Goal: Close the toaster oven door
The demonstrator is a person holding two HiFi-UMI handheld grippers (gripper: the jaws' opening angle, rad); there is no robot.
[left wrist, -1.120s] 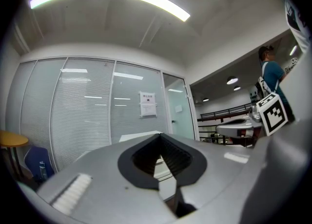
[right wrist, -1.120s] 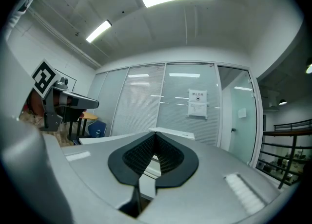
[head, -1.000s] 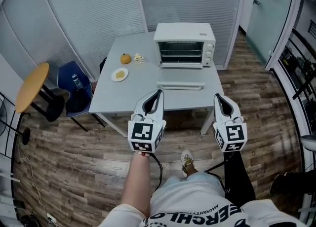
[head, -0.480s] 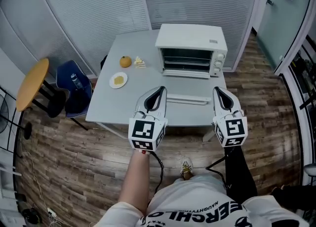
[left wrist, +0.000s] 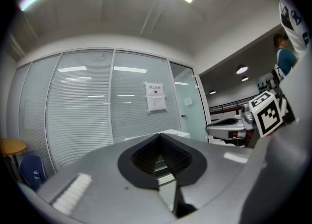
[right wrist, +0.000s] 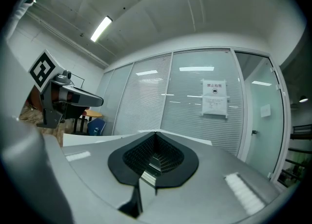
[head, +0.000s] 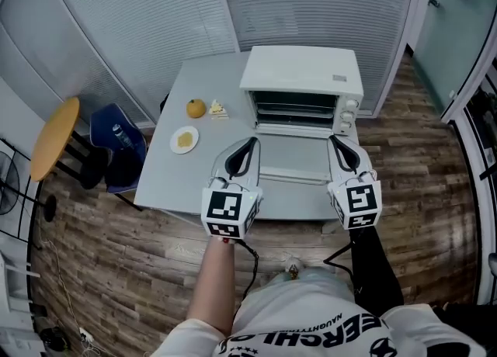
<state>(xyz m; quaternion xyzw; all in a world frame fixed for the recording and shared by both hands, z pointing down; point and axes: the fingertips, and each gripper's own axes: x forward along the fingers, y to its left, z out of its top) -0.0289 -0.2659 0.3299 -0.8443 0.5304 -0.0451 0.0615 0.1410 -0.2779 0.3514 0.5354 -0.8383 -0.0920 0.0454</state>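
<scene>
A white toaster oven (head: 304, 88) stands at the back right of the grey table (head: 210, 181). Its glass door (head: 293, 160) hangs open, lying flat toward me with the handle at its front edge. My left gripper (head: 251, 142) is held above the table just left of the door, its jaws shut on nothing. My right gripper (head: 335, 140) hovers at the door's right edge, also shut and empty. In the left gripper view the shut tips (left wrist: 160, 135) point toward the oven's white top (left wrist: 176, 132). The right gripper view shows its shut tips (right wrist: 155, 133).
An orange (head: 196, 108), a small cake slice (head: 218, 109) and a plate with food (head: 185, 140) lie on the table's left part. A blue chair (head: 116, 142) and a round wooden stool (head: 54, 136) stand left of the table. Blinded glass walls run behind.
I have stepped closer to the table. Both grippers moved forward and now flank the open oven door. The door itself lies as before.
</scene>
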